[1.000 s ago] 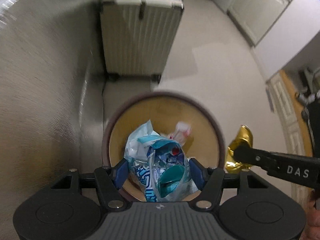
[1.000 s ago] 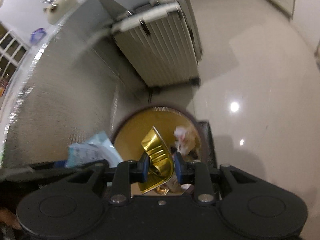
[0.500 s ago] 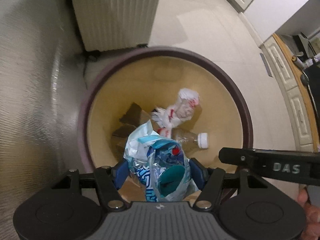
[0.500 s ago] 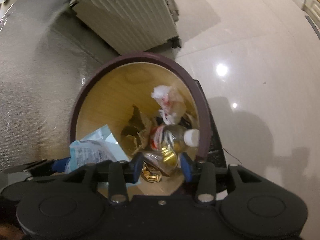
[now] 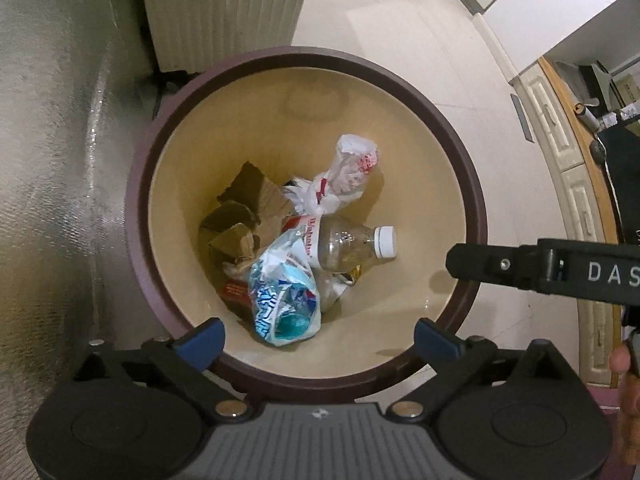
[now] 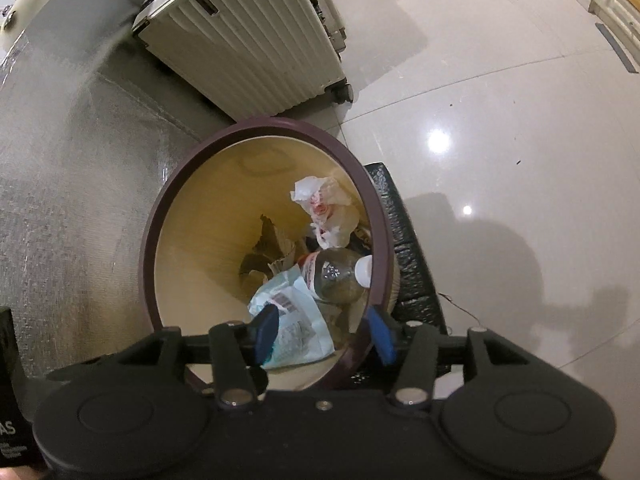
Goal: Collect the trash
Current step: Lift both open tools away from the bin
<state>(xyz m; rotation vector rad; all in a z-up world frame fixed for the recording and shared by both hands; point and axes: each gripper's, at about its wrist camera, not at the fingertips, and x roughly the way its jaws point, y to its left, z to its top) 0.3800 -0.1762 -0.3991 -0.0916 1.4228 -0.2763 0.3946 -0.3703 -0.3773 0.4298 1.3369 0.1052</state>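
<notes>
A round bin with a dark maroon rim (image 5: 168, 128) (image 6: 264, 126) and beige inside lies below both grippers. In it are a blue-and-white plastic bag (image 5: 284, 300) (image 6: 296, 320), a clear bottle with a white cap (image 5: 344, 244) (image 6: 334, 274), a white-and-red bag (image 5: 348, 172) (image 6: 328, 204), brown cardboard scraps (image 5: 244, 208) and a glint of gold wrapper (image 5: 354, 277). My left gripper (image 5: 320, 340) hangs over the near rim, jaws opening wide, nothing between them. My right gripper (image 6: 324, 334) is over the bin's right edge, jaws opening, empty; its black body (image 5: 560, 268) shows at the right.
A cream ribbed suitcase (image 5: 224, 12) (image 6: 248, 40) stands just behind the bin. A silvery textured wall (image 5: 52, 160) runs along the left. A black block (image 6: 408, 248) sits against the bin's right side. Glossy tile floor (image 6: 500, 120) spreads to the right, with white cabinets (image 5: 560, 120).
Both grippers sank toward the bin and opened. The blue-and-white bag left the left jaws and the gold wrapper left the right jaws; both now lie in the bin.
</notes>
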